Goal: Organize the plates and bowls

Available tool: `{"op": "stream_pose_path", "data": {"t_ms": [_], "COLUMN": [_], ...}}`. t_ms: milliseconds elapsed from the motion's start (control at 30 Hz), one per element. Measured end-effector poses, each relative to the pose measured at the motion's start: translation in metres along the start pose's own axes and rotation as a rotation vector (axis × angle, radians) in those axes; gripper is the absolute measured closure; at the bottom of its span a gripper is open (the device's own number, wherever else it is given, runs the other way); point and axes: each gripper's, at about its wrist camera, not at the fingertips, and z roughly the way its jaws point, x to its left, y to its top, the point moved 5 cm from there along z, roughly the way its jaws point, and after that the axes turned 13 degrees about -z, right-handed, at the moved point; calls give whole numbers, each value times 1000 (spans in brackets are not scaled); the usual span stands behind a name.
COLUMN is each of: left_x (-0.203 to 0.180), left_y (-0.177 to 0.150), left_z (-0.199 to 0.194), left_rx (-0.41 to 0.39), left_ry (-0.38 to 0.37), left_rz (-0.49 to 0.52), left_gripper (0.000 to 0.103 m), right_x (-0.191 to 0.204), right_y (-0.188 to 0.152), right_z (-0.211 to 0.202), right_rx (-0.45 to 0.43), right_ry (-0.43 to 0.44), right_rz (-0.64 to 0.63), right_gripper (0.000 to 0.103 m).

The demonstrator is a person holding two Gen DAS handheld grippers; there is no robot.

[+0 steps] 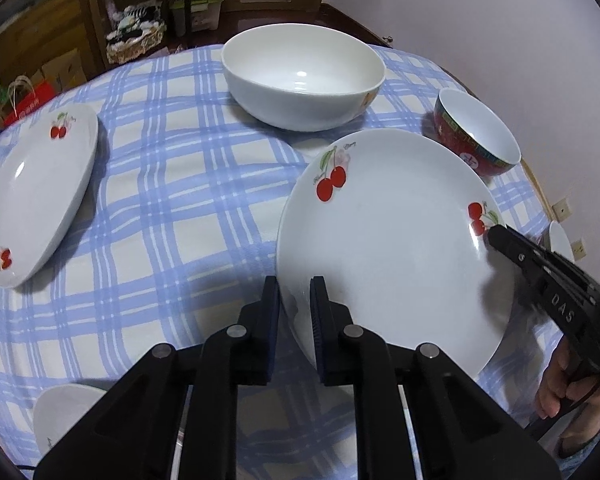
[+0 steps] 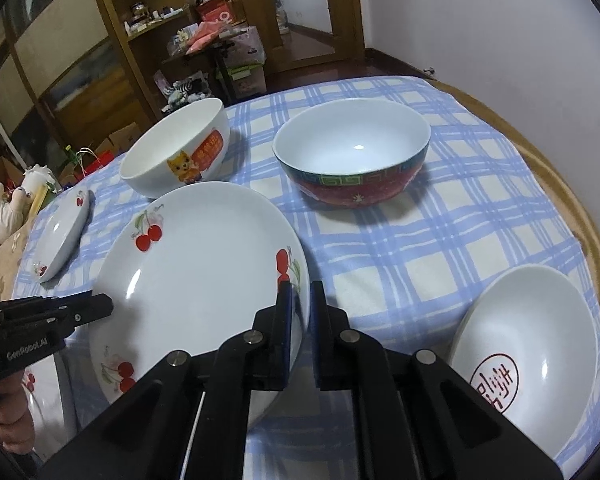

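A white cherry-print plate (image 1: 396,248) is held between both grippers above the blue checked tablecloth (image 1: 172,208). My left gripper (image 1: 294,292) is shut on its left rim; my right gripper (image 2: 301,300) is shut on its right rim, and the same plate shows in the right wrist view (image 2: 196,276). A second cherry plate (image 1: 36,192) lies at the left, also seen in the right wrist view (image 2: 62,236). A large white bowl (image 1: 300,76) with a cartoon print (image 2: 180,148) stands behind. A red-banded bowl (image 2: 352,152) stands right of it.
A white bowl with a red stamp (image 2: 528,356) sits at the near right table edge. Another white dish (image 1: 66,416) lies at the near left. Wooden shelves (image 2: 100,40) and clutter stand beyond the table; a white wall (image 2: 500,20) is at the right.
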Motion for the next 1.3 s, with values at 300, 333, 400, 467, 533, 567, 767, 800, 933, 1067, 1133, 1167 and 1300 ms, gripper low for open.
{"op": "stream_pose_path", "data": {"t_ms": [300,333,400,467,533,567,767,800,933,1067,1133,1167,1300], "left_x": [1,1,2,2,1,1,1,0,-3,-6,-8,-7,-9], "left_y": [-1,-1,-1,-4,-7,-8,-16,-17,-26,-36,-42,-44,-51], "left_z": [-6,-7,-9,-12,-16,-18,-31,-33,-40,-44,-46,-47,-51], "left_rx": [7,7,9,3,-6,-8,-15,-16,-17,-16,-12,-10,-4], "left_ry": [-3,-8,-9,-7,-6,-5,-19,-19,-12,-5,3,2,0], "left_rz": [-8,-13,-19,-25,-21,-19,-29,-29,-21,-13,-4,-3,-8], "left_gripper": [89,89,89,89,89,89,89,89,89,89,89,89,89], "right_x": [1,0,1,2,2,2,2,3,2,1,0,0,0], "right_y": [0,0,0,-1,-2,-2,-5,-5,-8,-15,-18,-20,-27], "right_z": [-5,-6,-8,-12,-15,-17,-29,-33,-43,-51,-55,-58,-67], "right_rx": [-8,-8,-9,-18,-23,-24,-35,-41,-49,-46,-47,-48,-50], "right_ry": [21,23,28,34,34,33,42,44,48,45,48,49,53], "right_rz": [12,13,14,16,18,18,22,20,22,23,25,27,36], "right_gripper": [94,94,94,94,94,94,94,94,94,94,94,94,94]}}
